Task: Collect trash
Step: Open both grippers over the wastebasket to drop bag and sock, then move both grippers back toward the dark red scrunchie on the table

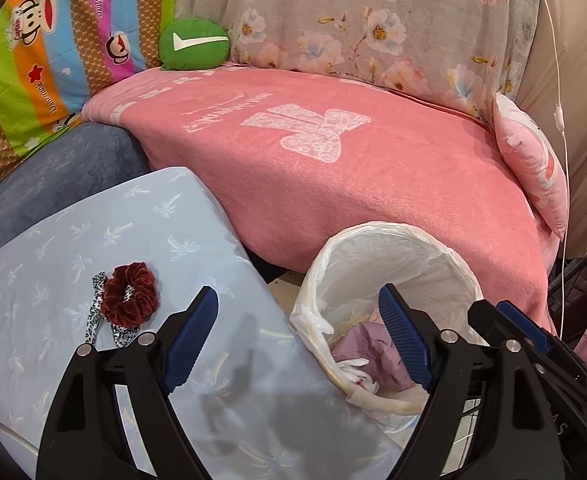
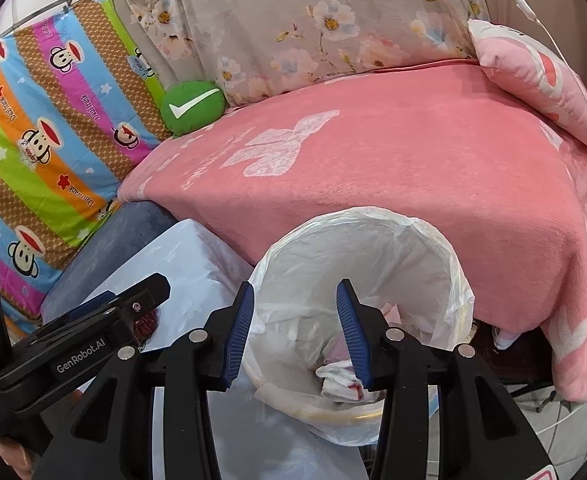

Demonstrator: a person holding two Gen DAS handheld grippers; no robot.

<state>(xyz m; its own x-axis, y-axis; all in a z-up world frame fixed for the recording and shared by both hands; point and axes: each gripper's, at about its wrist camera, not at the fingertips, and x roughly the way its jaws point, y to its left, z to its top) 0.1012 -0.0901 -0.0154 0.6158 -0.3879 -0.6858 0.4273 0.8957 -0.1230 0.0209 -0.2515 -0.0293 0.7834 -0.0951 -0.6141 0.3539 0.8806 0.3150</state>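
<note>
Left gripper (image 1: 299, 334) hangs released, 2 fingers spread wide over the pale blue pillow (image 1: 93, 240), nothing between them. The red scrunchie (image 1: 130, 294) lies just left of its left finger. Right of that, the lined trash bin (image 2: 373, 248) sits against the pink blanket (image 2: 413, 168). Right gripper (image 2: 293, 334) gapes empty above it, crumpled white tissue (image 2: 341, 380) inside below its right finger.

Both wrist views look down closely, sharing the lined bin (image 1: 393, 264) and perhaps the bed.
</note>
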